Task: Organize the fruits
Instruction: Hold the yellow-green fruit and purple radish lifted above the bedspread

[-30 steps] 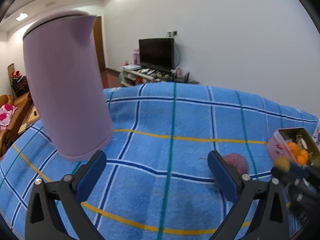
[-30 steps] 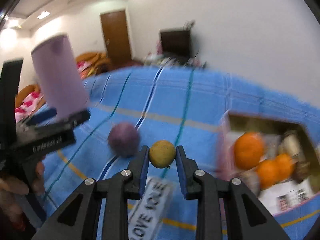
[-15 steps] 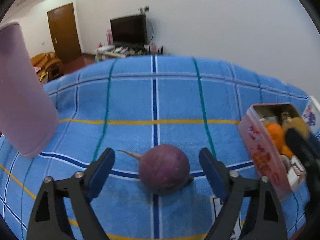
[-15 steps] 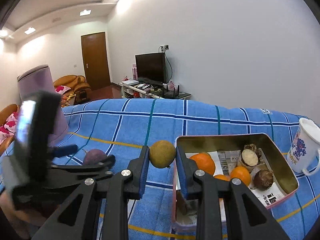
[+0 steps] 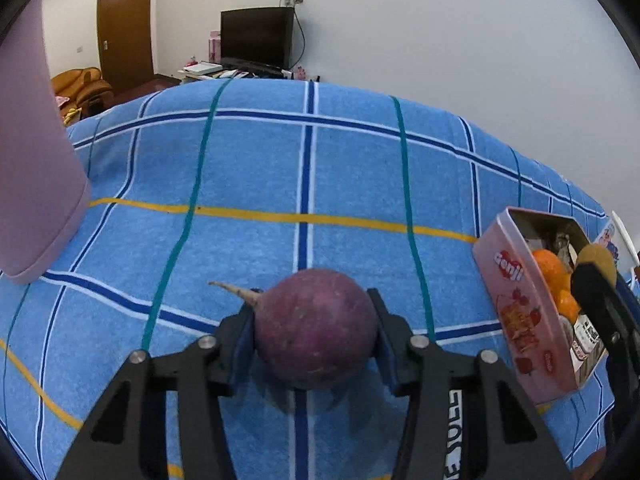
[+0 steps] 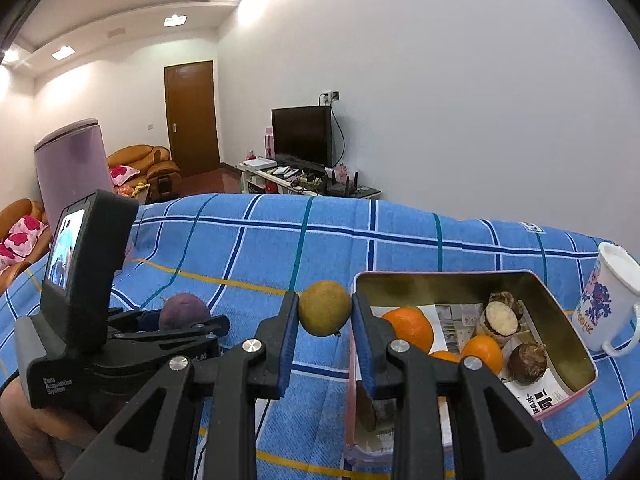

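A round purple radish with a thin root tail lies on the blue checked cloth. My left gripper straddles it with its jaws closing, and both blue pads touch its sides. In the right wrist view the radish shows beyond the left gripper. My right gripper is shut on a yellow-green round fruit, held above the cloth just left of the pink tin. The tin holds oranges and brown taro pieces.
A tall lilac kettle stands at the far left of the cloth. A white printed mug sits right of the tin. A card with black lettering lies under my left gripper. A bare forearm shows at the lower left.
My left gripper swung right from the kettle and came down over the radish, its jaws narrowing from wide to touching it. The right gripper carried the yellow-green fruit to the tin's left rim.
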